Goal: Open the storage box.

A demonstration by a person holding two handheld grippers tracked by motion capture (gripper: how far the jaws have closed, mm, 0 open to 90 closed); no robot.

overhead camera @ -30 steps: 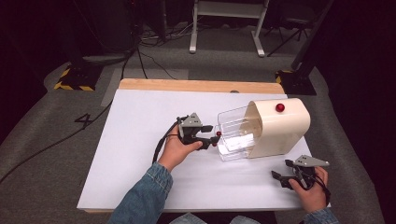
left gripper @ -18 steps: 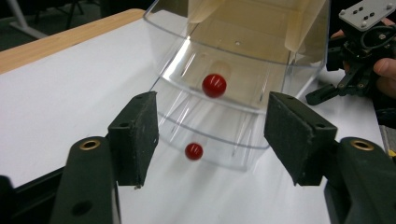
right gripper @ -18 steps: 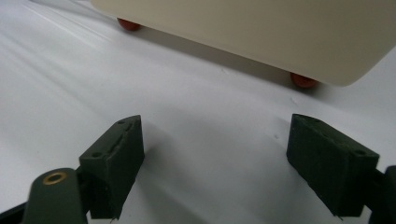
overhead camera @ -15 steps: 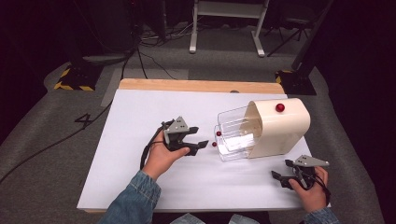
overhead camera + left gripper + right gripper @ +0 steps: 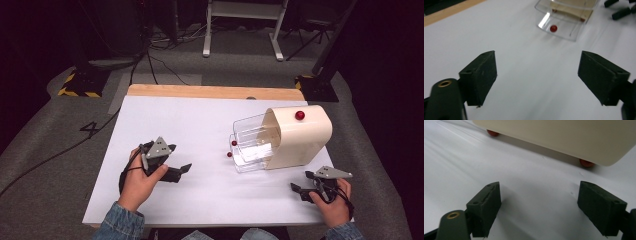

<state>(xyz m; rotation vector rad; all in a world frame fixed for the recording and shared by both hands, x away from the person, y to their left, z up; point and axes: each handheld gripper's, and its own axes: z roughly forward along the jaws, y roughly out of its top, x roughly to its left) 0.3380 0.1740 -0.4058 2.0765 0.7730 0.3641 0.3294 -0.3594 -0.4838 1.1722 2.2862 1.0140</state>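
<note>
At left on the white surface [image 5: 200, 125], left gripper [image 5: 181, 171] in hand, fingers [image 5: 480, 75] spread wide, gripping nothing, aimed toward clear drawers [image 5: 252, 144] pulled out of a cream cabinet [image 5: 300, 137] right of centre. Red knobs [image 5: 232, 148] on the drawer fronts, another red knob [image 5: 299, 115] on the cabinet top. Near the right front corner, right gripper [image 5: 299, 191], fingers [image 5: 486, 205] likewise parted and empty, just beside the cabinet.

1. A white table [image 5: 200, 130] has a wooden strip [image 5: 210, 92] along its far edge.
2. A cream box [image 5: 302, 137] with clear drawers [image 5: 252, 145] sits on its right side.
</note>
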